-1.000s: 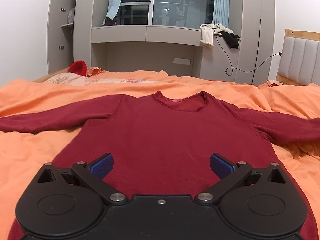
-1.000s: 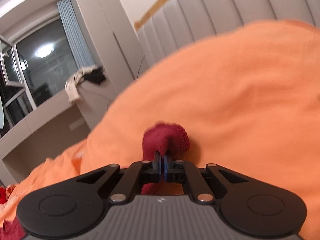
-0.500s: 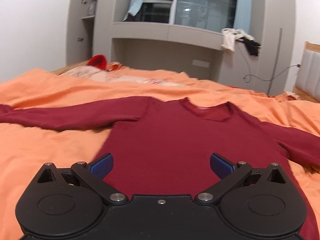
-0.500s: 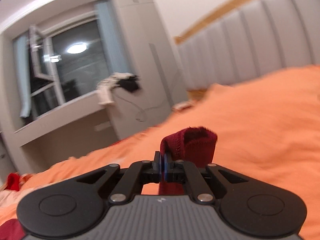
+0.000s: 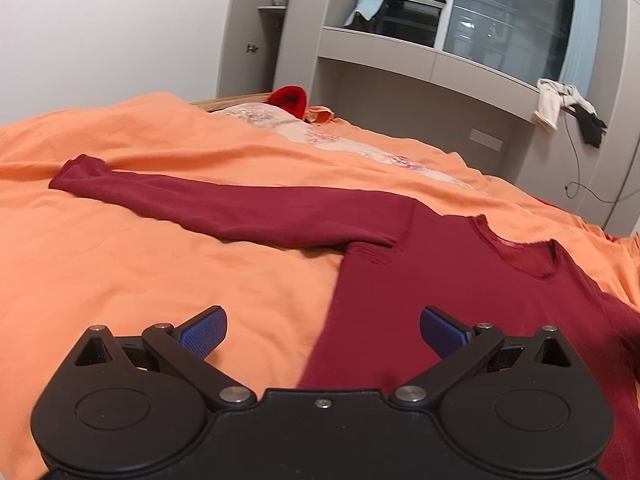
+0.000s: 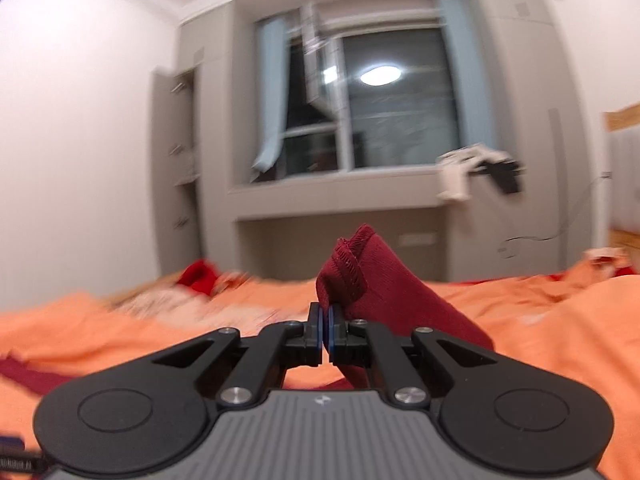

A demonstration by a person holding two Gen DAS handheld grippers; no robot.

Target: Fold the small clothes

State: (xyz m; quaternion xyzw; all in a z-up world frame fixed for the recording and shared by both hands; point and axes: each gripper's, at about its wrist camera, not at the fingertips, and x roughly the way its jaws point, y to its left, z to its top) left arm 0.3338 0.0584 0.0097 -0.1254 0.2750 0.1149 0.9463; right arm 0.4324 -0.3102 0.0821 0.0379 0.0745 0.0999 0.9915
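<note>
A dark red long-sleeved top point(image 5: 460, 280) lies flat on the orange bedspread point(image 5: 120, 264). Its left sleeve point(image 5: 208, 204) stretches out to the left, the cuff at the far left. My left gripper point(image 5: 322, 330) is open and empty, low over the top's left side edge near the hem. My right gripper point(image 6: 324, 320) is shut on the cuff of the other sleeve point(image 6: 360, 276) and holds it lifted above the bed; the sleeve hangs down to the right behind the fingers.
A patterned pale cloth point(image 5: 304, 132) and a bright red item point(image 5: 290, 98) lie at the bed's far side. Grey cabinets and a window ledge point(image 5: 420, 56) with draped clothes point(image 5: 560, 106) stand behind. A padded headboard point(image 6: 624, 184) is at right.
My left gripper has swung to the left, from over the top's body to its left edge. My right gripper has lifted the cuff and swung left, from facing the headboard to facing the window.
</note>
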